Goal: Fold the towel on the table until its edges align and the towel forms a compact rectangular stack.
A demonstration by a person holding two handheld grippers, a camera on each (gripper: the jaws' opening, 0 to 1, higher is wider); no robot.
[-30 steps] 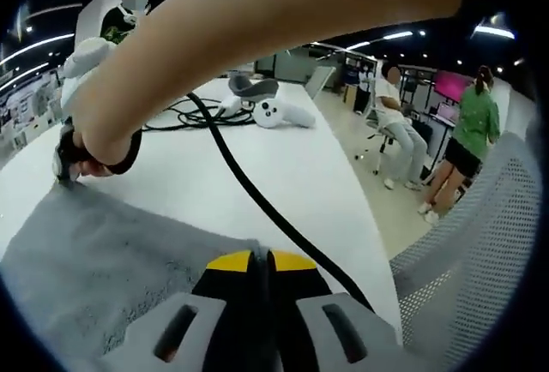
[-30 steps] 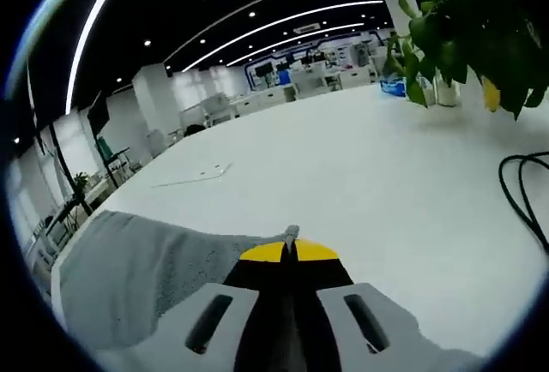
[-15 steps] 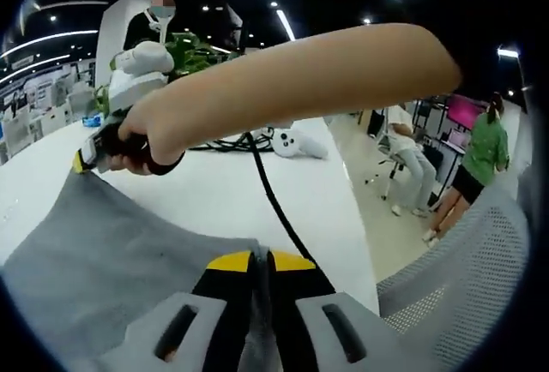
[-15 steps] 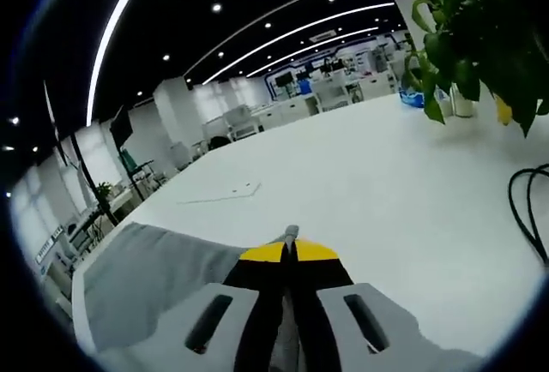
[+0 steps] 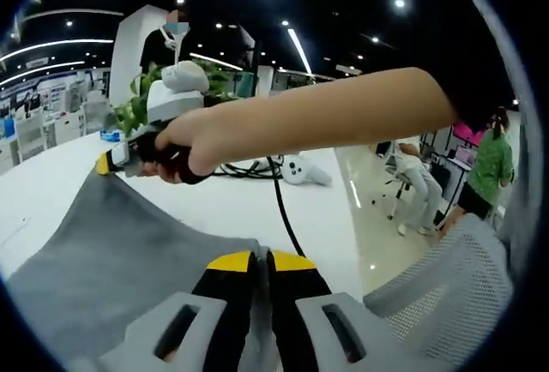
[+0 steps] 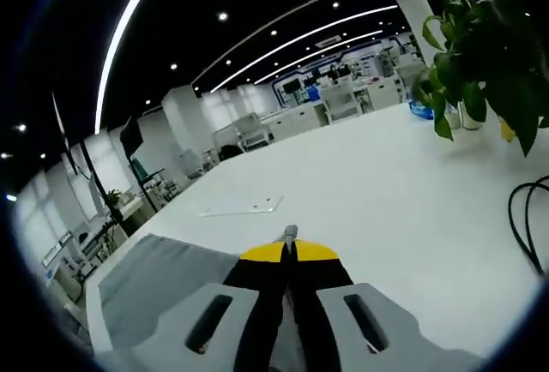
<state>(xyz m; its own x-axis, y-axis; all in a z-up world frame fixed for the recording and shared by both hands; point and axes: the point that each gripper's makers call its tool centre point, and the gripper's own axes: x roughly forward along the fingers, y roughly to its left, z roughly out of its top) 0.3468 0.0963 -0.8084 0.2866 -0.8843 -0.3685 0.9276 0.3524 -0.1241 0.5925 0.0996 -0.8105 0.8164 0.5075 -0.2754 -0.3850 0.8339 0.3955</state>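
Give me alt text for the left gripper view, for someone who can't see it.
The left gripper, jaws shut, pinches an edge of a grey towel raised above a white table. The person's arm reaches across with the right gripper clamping another towel corner. Behind are a black cable, a potted plant and a mesh chair.

My work surface is a broad white tabletop (image 6: 403,175). On it, in my left gripper view, a coil of black cable (image 5: 249,167) lies near the far right edge, with a white handheld controller (image 5: 302,170) just beside it. In my right gripper view a potted green plant (image 6: 480,55) stands on it, and a thin clear sheet (image 6: 243,209) lies flat mid-table.
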